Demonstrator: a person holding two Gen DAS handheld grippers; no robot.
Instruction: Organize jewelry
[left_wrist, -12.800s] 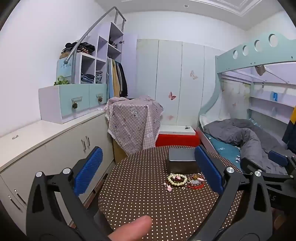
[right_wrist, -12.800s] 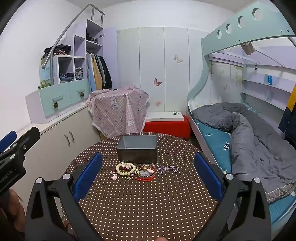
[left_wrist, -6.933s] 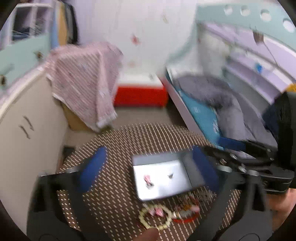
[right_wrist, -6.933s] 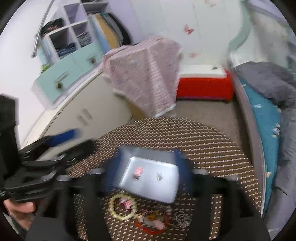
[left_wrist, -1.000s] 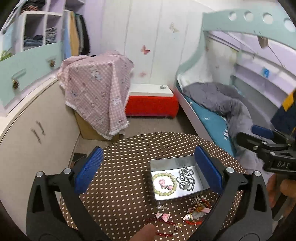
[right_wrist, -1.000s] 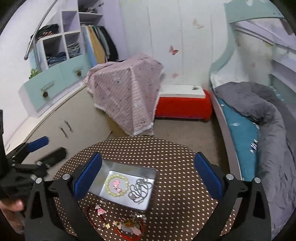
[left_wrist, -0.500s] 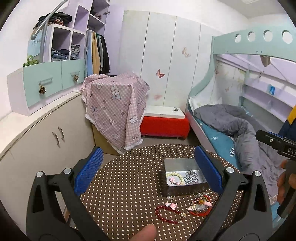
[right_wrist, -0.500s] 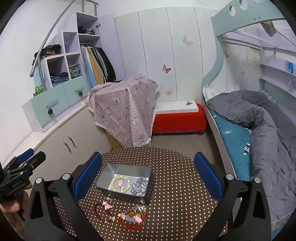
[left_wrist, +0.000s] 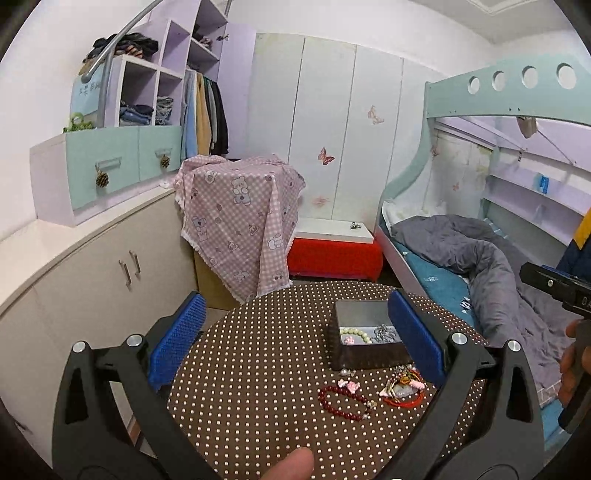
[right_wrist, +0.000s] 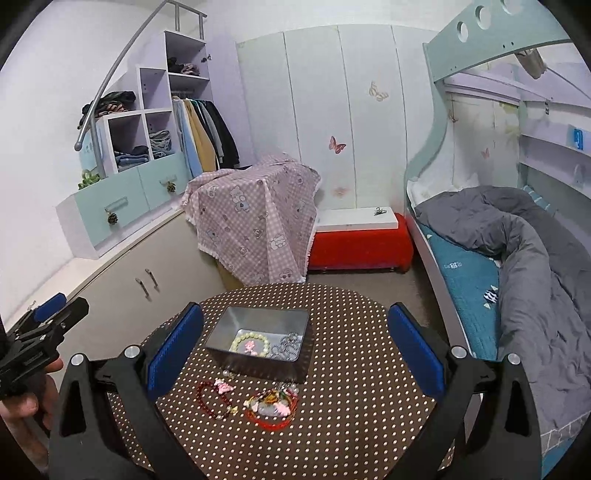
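Both claws gape over the tin (right_wrist: 258, 334); lettering unreadable.

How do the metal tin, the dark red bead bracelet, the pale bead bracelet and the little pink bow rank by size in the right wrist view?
1. Metal tin, clearly largest.
2. Dark red bead bracelet.
3. Pale bead bracelet, inside the tin; it lies farther away, so its rank against the red one is unsure.
4. Pink bow, smallest.

Left wrist camera looks forward and down from the near-left edge of the polka-dot table (left_wrist: 258, 369), metal tin (left_wrist: 364, 356) off to its right. Right wrist camera sits nearer the bed side, tin (right_wrist: 258, 354) left of centre. Both share table, tin, checked cloth (right_wrist: 255, 221) and bunk bed (left_wrist: 480, 258).
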